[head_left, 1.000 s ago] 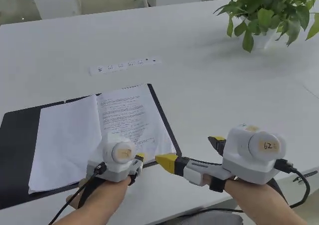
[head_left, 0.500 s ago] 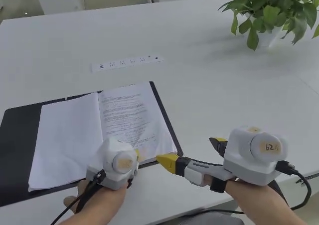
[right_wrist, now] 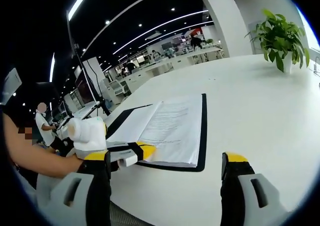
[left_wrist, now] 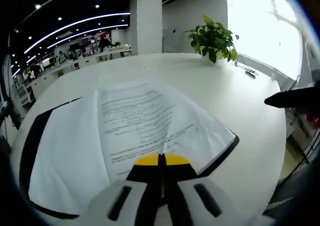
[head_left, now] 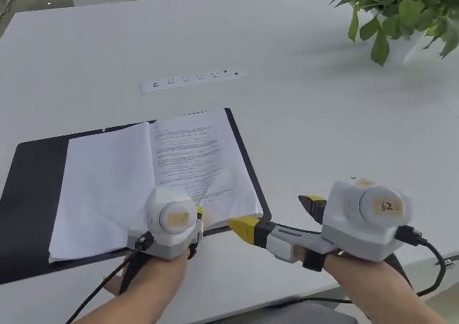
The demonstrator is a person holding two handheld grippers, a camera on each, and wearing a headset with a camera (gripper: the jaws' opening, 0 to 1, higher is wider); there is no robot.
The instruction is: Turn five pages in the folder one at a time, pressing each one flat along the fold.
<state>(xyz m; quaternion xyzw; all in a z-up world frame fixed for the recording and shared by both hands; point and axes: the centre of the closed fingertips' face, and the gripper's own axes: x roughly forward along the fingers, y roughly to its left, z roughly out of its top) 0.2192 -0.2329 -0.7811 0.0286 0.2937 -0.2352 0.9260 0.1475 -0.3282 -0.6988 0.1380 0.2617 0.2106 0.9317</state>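
Observation:
A black folder lies open on the white table, with a blank sheet on its left and a printed page on its right. My left gripper is shut, and its yellow tips meet over the near edge of the printed page. I cannot tell whether paper is caught between them. My right gripper stands open just off the folder's near right corner. In the right gripper view its jaws are wide apart, with the folder and the left gripper ahead.
A white power strip lies beyond the folder. A potted plant stands at the far right of the table. The table edge runs close under both hands. Cables trail from both grippers.
The head camera has shifted, so the folder sits higher and further right in the picture. My left gripper rolled a little at the page's near edge. The right gripper kept its place.

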